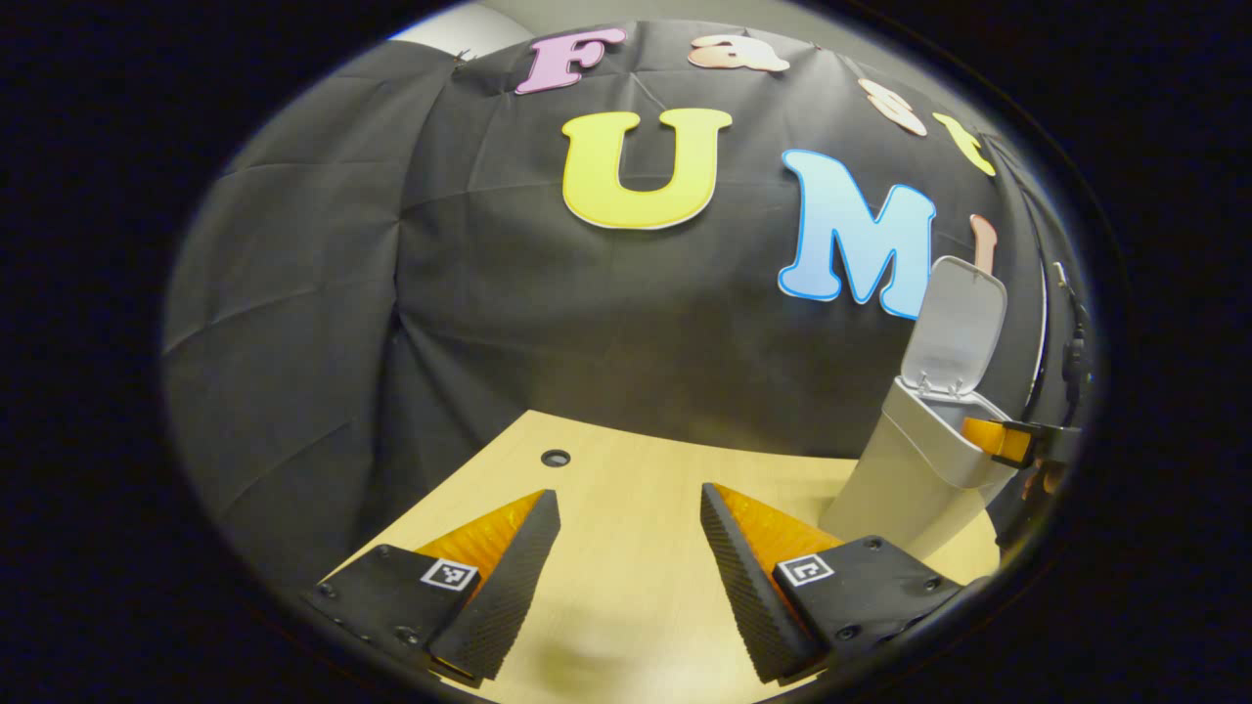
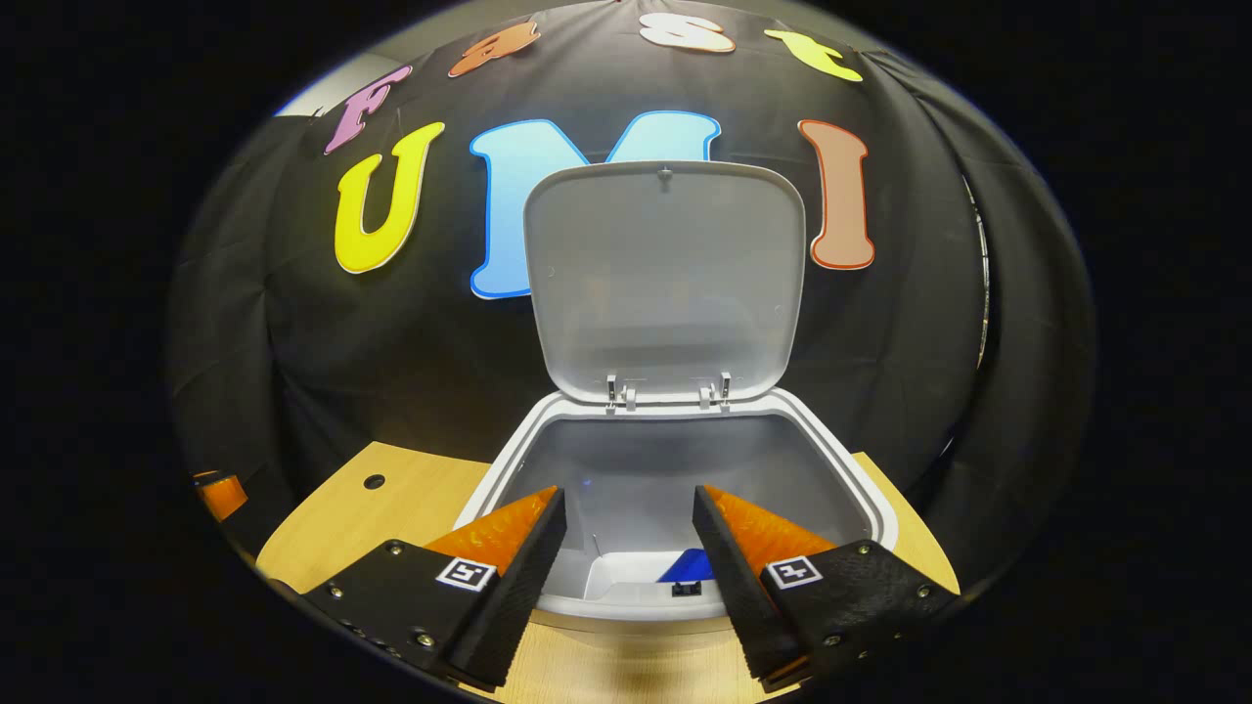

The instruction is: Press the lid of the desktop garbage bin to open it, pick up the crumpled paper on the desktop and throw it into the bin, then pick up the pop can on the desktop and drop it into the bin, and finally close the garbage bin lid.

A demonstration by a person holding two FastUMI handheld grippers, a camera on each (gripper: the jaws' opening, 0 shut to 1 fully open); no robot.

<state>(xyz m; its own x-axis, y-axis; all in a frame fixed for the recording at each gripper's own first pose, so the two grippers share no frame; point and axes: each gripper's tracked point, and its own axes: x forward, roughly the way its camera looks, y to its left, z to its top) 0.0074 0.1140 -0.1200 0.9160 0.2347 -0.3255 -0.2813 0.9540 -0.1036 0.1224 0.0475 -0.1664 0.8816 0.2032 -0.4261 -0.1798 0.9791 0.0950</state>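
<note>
The white desktop bin (image 2: 675, 596) stands open right in front of my right gripper, its lid (image 2: 665, 279) tipped up and back on its hinges. My right gripper (image 2: 628, 492) is open over the bin's front rim with nothing between its fingers. Low inside the bin lies a blue object (image 2: 690, 565); I cannot tell what it is. In the left gripper view the bin (image 1: 905, 479) stands at the right with its lid (image 1: 957, 323) raised, and the right gripper's finger (image 1: 998, 440) reaches over its opening. My left gripper (image 1: 628, 494) hangs open above bare tabletop.
The wooden table (image 1: 626, 577) has a round cable hole (image 1: 556, 457) near its far left edge. Black cloth walls close in behind and to both sides. The left gripper (image 2: 220, 494) shows far left in the right gripper view.
</note>
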